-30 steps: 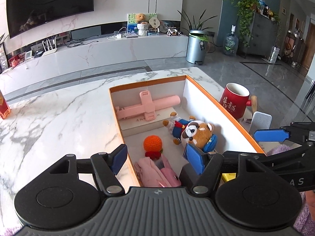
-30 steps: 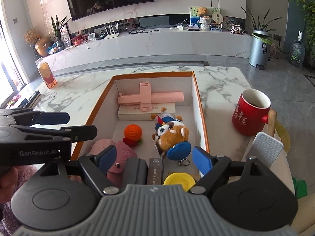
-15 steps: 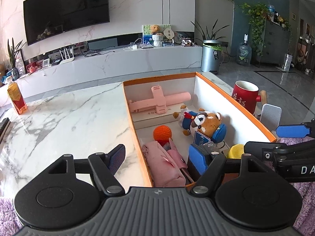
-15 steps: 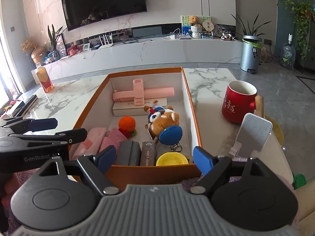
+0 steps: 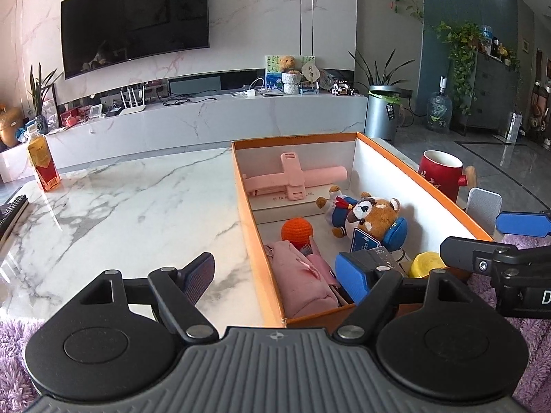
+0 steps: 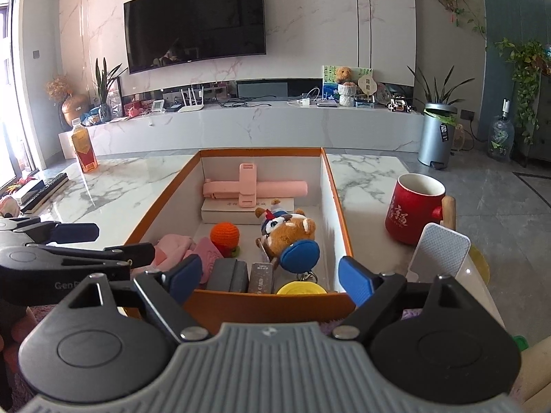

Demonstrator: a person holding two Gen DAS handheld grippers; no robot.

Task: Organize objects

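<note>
— Left gripper?
— Jaws opening wide, gripping nothing; straddling the orange box wall, one pad over the marble table, the other above the pink pouch.
— Right gripper?
— Spread apart too, holding nothing, hovering at the box's near end.
— Inside?
— Lying loose: orange knitted ball, plush raccoon, yellow disc, pink stick at the far end.
— Outside?
— Red mug standing right of the box.

Both grippers backed off box; left jaws opening, empty.
</note>
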